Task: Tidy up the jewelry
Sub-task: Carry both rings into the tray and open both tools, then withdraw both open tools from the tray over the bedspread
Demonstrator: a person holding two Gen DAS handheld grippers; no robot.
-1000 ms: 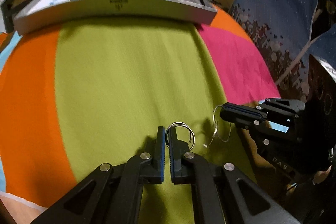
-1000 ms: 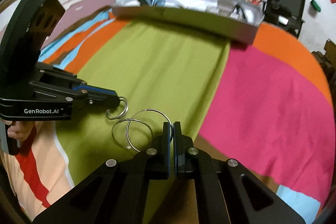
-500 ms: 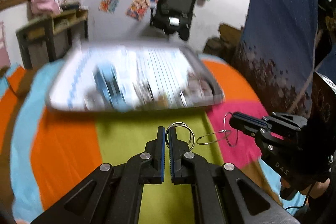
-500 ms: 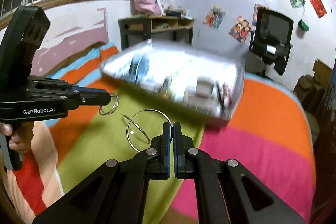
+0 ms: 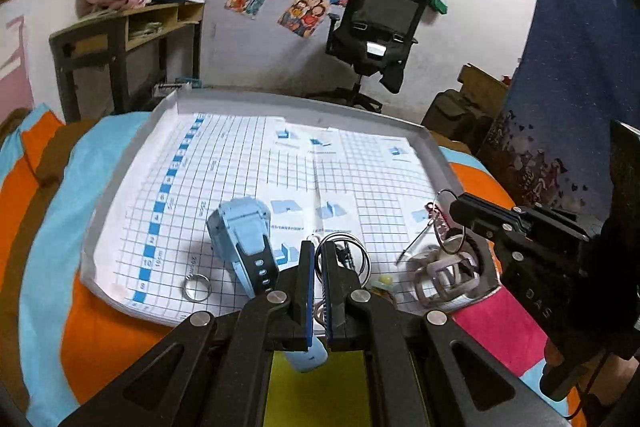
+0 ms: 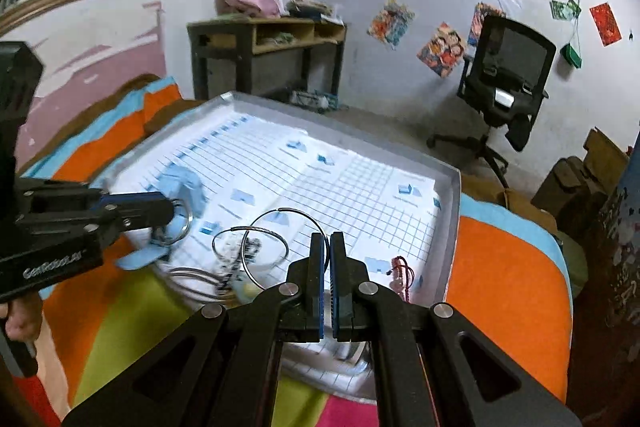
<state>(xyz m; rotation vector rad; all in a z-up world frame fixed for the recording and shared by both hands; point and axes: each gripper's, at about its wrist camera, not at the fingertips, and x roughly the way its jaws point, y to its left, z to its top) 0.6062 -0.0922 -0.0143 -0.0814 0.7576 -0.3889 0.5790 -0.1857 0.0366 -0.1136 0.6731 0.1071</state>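
The left gripper [image 5: 316, 259] has its fingers pinched on small silver rings [image 5: 342, 257] above the tray [image 5: 434, 151] (a blue watch [image 5: 244, 227] lies inside). The right gripper [image 6: 327, 247] clamps thin hoop earrings [image 6: 276, 239] over the same tray.

- right black two-finger gripper [image 6: 326, 247] with blue pads, jaws closed on large thin silver hoop earrings [image 6: 269, 241], hoops hang left of fingertips above tray
- left black gripper [image 6: 170, 213] at left edge, pinching small silver ring pair [image 6: 185, 219]
- shallow grey tray [image 6: 454, 211] lined with white blue-gridded paper, on striped orange/green/pink/blue cloth [image 6: 504, 263]
- light blue watch [image 6: 182, 187] in tray, blurred
- red cord bracelet [image 6: 402, 273] on paper near tray's right wall
- black office chair [image 6: 504, 75] behind
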